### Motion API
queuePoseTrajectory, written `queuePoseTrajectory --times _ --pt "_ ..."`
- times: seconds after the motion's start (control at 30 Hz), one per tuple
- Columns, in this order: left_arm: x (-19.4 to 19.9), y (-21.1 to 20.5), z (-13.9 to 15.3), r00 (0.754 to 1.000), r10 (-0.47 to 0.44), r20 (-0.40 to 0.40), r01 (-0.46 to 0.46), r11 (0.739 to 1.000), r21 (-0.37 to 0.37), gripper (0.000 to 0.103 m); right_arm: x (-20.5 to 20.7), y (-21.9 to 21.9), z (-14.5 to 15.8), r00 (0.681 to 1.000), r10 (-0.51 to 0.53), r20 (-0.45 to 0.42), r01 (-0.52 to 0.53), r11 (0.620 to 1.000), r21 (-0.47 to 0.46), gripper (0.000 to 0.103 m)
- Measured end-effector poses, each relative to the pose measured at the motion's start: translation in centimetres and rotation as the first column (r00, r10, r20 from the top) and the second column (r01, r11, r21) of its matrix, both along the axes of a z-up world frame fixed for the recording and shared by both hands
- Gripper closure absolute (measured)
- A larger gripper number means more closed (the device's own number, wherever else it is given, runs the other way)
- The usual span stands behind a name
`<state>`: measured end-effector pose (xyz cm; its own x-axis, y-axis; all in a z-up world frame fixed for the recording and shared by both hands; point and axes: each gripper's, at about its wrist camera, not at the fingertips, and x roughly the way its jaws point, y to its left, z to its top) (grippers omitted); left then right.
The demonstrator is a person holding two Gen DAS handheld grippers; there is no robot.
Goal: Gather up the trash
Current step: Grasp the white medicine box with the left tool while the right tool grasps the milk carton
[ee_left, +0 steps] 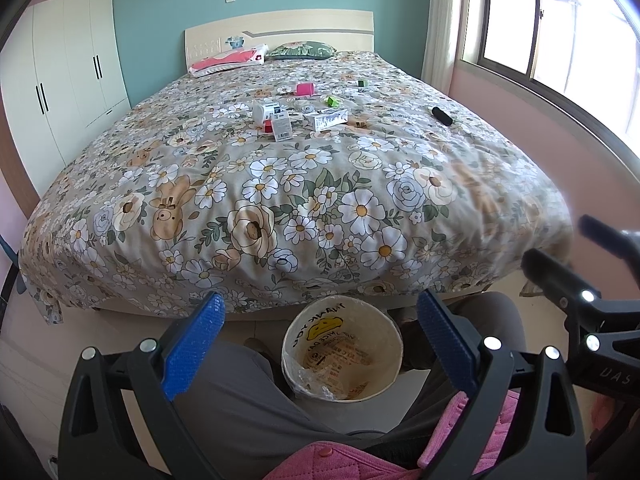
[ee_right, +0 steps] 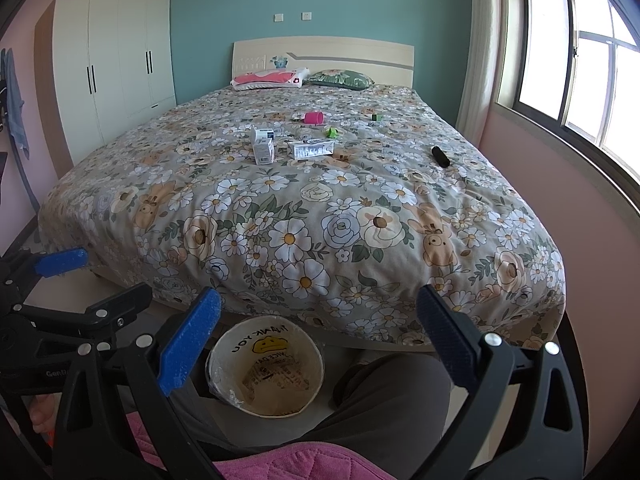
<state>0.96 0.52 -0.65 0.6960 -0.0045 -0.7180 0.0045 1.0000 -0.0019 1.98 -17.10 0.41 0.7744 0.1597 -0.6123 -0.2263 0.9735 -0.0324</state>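
Trash (ee_left: pixel 296 114) is a loose cluster on the bed (ee_left: pixel 280 184), mid-mattress, well beyond the bin (ee_left: pixel 342 354). The bin stands on the floor just below the bed's foot edge, between my operator's grey-trousered knees (ee_left: pixel 236 392): round, pale, lined with a clear plastic bag printed "THANK YOU" and a yellow face. Only crumpled liner is visible inside.

The cluster: white cartons, one long box (ee_right: pixel 313 148), one upright box (ee_right: pixel 263 150), a pink cup (ee_right: pixel 313 117) on its side, two small green bits (ee_right: pixel 331 132), and a black cylinder (ee_right: pixel 440 156) off toward the window (ee_right: pixel 580 60).

Left gripper (ee_left: pixel 320 344) jaws wide apart, empty, over the bin. Right gripper (ee_right: pixel 320 340) the same.

Floral quilt, two pillows at the headboard (ee_left: pixel 280 32), white wardrobe (ee_left: pixel 68 80) on the side opposite the window, teal wall.
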Motion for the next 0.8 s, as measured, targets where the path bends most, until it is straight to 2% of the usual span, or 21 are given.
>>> queuePoseTrajectory --times 0.27,0.4,0.57,0.8 --pt "4.0 1.6 1.3 0.999 0.036 0.02 -0.035 0.999 -0.017 0.005 4.3 0.9 1.5 0.999 0.033 0.004 -0.033 0.999 -0.001 0.007" --pt "7.3 2.4 1.7 0.998 0.057 0.005 -0.057 0.997 -0.053 0.005 7.8 1.4 2.6 0.999 0.047 0.018 -0.046 0.999 -0.024 0.007" --pt "12.4 3.5 1.3 0.996 0.078 -0.04 -0.081 0.992 -0.1 0.005 13.0 1.4 3.5 0.998 0.034 0.045 -0.031 0.997 -0.064 0.007" --pt "20.3 5.3 1.0 0.988 0.149 -0.048 -0.155 0.976 -0.15 0.005 21.8 1.2 3.2 0.997 0.071 0.021 -0.07 0.997 -0.038 0.007"
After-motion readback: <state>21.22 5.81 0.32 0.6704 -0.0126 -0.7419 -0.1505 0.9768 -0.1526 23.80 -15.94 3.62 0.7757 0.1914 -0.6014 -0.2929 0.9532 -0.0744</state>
